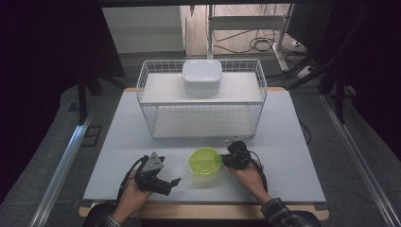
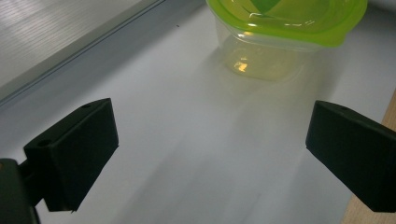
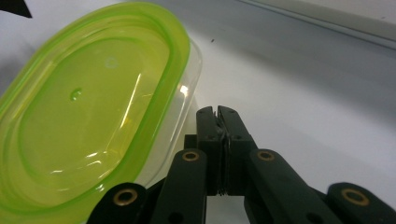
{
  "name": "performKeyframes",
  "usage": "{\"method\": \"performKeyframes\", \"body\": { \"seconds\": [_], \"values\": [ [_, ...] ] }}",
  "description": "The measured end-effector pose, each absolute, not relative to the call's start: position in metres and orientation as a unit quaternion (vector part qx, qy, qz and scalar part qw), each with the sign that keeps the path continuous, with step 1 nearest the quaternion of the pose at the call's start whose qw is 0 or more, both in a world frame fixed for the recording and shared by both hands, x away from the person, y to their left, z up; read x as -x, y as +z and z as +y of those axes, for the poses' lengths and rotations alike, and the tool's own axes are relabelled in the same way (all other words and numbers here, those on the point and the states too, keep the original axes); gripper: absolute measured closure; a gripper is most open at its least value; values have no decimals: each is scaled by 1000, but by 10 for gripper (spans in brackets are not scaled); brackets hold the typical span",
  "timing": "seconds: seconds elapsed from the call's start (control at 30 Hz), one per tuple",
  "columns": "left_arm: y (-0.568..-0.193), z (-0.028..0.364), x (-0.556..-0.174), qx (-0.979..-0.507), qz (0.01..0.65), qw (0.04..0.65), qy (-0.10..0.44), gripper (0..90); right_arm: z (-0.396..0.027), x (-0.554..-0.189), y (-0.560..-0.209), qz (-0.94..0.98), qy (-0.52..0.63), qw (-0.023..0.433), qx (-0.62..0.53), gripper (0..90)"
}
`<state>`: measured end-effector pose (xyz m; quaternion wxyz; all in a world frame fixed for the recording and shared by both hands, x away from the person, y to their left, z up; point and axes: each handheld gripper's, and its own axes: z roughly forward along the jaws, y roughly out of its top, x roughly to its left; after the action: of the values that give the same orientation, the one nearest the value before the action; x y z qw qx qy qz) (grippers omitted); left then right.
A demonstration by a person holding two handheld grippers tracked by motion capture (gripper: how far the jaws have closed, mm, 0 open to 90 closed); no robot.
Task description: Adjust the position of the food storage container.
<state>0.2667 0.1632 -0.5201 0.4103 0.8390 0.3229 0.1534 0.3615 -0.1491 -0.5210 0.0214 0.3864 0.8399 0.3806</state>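
Green-lidded container (image 1: 205, 161) just left of closed right tool (image 1: 226, 159)

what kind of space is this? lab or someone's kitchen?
Looks like a lab or recording setup, not a kitchen. A bare white table carries just a wire basket shelf, a white lidded box and a green-lidded container. Loose cables trail on the floor behind, among metal stand legs and dark surroundings.
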Motion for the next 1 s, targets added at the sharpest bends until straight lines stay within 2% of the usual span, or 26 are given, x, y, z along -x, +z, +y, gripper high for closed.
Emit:
{"method": "performKeyframes", "body": {
  "seconds": [0.13, 0.23, 0.37, 0.5, 0.73, 1.0],
  "values": [
    [-520, 163, -266, -840, 321, 409, 153, 22, -152, -364, -520, 836, 384, 27, -391, 878],
    [-520, 163, -266, -840, 322, 408, 154, 22, -156, -364, -517, 839, 379, 48, -386, 864],
    [-520, 164, -266, -840, 323, 407, 153, 22, -164, -361, -509, 838, 381, 70, -385, 810],
    [-518, 165, -266, -841, 326, 405, 152, 25, -171, -353, -502, 840, 376, 99, -379, 674],
    [-514, 167, -265, -842, 329, 398, 156, 31, -186, -342, -491, 839, 379, 123, -370, 407],
    [-513, 173, -261, -841, 331, 399, 157, 31, -195, -331, -486, 838, 394, 128, -354, 209]
  ]
}}
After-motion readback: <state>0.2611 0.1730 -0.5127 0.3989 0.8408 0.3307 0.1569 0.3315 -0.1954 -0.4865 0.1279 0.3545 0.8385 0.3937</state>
